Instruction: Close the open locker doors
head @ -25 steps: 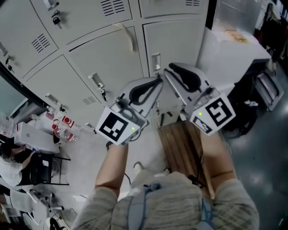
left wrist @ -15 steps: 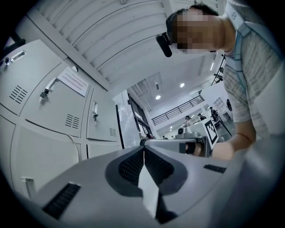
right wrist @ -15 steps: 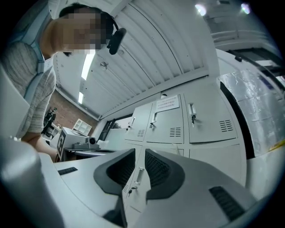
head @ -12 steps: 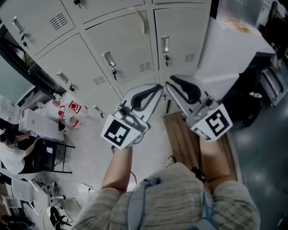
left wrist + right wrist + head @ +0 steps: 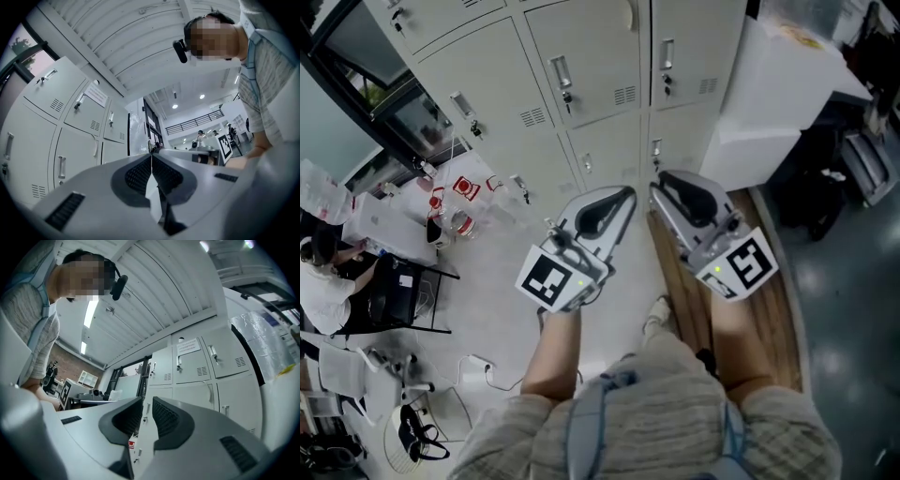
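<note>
Grey lockers (image 5: 581, 56) ahead, white cabinet (image 5: 773, 103) right — left claw (image 5: 628, 192) together, right claw (image 5: 658, 181) apart, empty.

Head view: I look steeply down from above the person's head at the lockers (image 5: 581, 37) and the floor (image 5: 502, 309). Left gripper view and right gripper view: each sits close behind its own jaws, tilted up toward the ceiling (image 5: 140, 42). All three share the lockers, at frame left in one gripper view and frame right in the other.

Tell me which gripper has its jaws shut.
The left gripper: its jaws meet at the tips with nothing between them, whereas the right gripper shows a clear gap between its jaws.
</note>
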`<state>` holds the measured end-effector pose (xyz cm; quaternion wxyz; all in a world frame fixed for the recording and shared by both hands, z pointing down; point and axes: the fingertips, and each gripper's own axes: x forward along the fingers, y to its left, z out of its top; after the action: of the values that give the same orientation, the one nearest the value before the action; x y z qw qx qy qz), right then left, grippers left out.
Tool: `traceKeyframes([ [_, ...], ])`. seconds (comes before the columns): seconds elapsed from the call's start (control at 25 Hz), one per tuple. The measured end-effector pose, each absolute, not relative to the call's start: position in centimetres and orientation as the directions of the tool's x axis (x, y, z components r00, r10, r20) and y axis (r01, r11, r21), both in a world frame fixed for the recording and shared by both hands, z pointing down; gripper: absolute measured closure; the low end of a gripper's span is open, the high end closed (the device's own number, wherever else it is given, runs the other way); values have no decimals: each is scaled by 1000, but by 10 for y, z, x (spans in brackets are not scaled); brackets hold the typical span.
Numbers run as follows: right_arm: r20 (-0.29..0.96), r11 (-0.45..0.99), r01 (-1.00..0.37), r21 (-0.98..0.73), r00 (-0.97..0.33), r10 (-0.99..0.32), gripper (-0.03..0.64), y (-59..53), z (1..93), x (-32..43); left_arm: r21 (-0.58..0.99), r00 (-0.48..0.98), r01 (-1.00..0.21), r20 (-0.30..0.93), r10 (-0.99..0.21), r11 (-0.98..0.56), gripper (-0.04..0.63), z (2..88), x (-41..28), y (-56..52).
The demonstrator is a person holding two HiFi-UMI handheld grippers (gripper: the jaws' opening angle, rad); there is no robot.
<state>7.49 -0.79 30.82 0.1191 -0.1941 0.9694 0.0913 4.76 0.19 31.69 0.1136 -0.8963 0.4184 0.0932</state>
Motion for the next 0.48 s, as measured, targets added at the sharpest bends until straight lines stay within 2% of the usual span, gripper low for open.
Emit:
traceKeyframes([
  [0.48,-259,920,-355,167,-916,-306,548,128,306,47,-158,641,-765,-265,-720,-624,592,309,33,131],
])
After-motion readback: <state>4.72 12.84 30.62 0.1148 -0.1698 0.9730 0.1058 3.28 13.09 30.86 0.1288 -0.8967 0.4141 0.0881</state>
